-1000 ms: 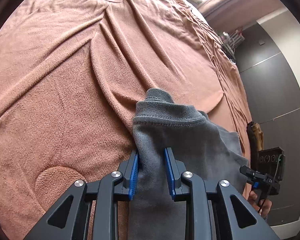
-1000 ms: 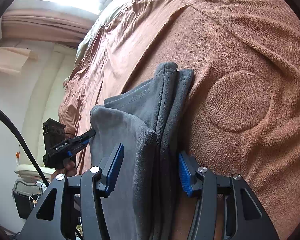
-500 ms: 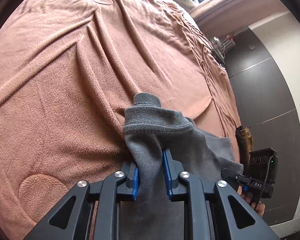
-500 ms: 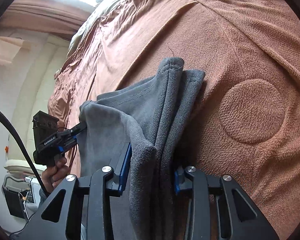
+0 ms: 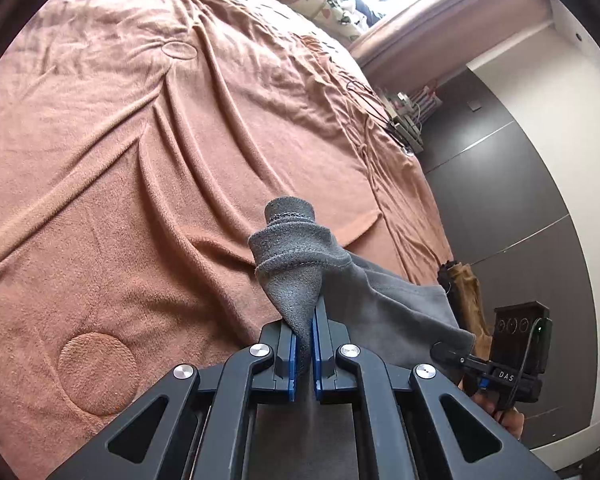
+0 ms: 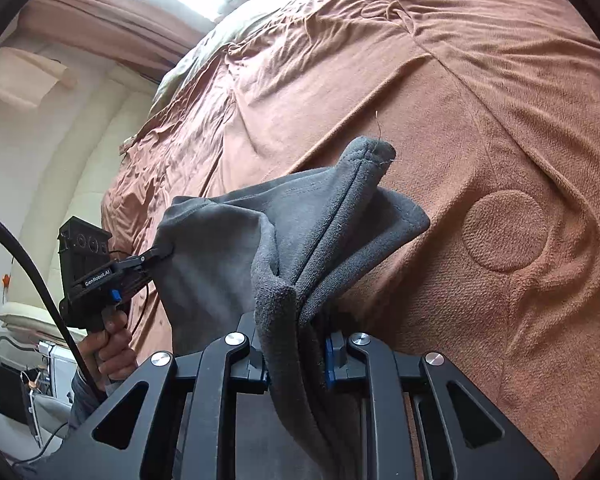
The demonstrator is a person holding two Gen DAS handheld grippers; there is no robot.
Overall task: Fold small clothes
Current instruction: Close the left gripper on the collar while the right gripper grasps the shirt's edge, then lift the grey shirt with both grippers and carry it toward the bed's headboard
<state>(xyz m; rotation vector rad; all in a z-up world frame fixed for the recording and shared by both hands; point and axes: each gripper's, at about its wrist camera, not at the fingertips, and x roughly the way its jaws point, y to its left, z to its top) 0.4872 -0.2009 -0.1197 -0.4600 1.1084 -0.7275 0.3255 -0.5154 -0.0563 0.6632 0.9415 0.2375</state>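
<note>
Left wrist view: left gripper [image 5: 305, 338] has just been closing and is now clamped on a bunched edge of the grey garment [image 5: 300, 256]. Blue pads [image 5: 293, 354] nearly meet, fabric pinched between them. The hemmed corner sticks out beyond the fingertips, and the cloth is off the brown blanket [image 5: 120, 160] here. The rest of the garment runs right toward the right gripper [image 5: 446, 354], which grips its far edge; a hand [image 5: 508, 420] holds that tool at the right edge of the frame. Dark wardrobe panels [image 5: 512, 216] behind.

Right wrist view: right gripper [image 6: 296, 360] jaws have just been closing too, now clamped on a thick stack of folded grey layers [image 6: 300, 240]; wider gap than the left because of the bulk. One seam corner pokes up far of the jaws. Garment stretches left to the left gripper [image 6: 162, 254], pinching its left corner, hand [image 6: 112, 344] on its grip. Embossed circle [image 6: 504, 232] in the blanket [image 6: 460, 100] to the right.
</note>
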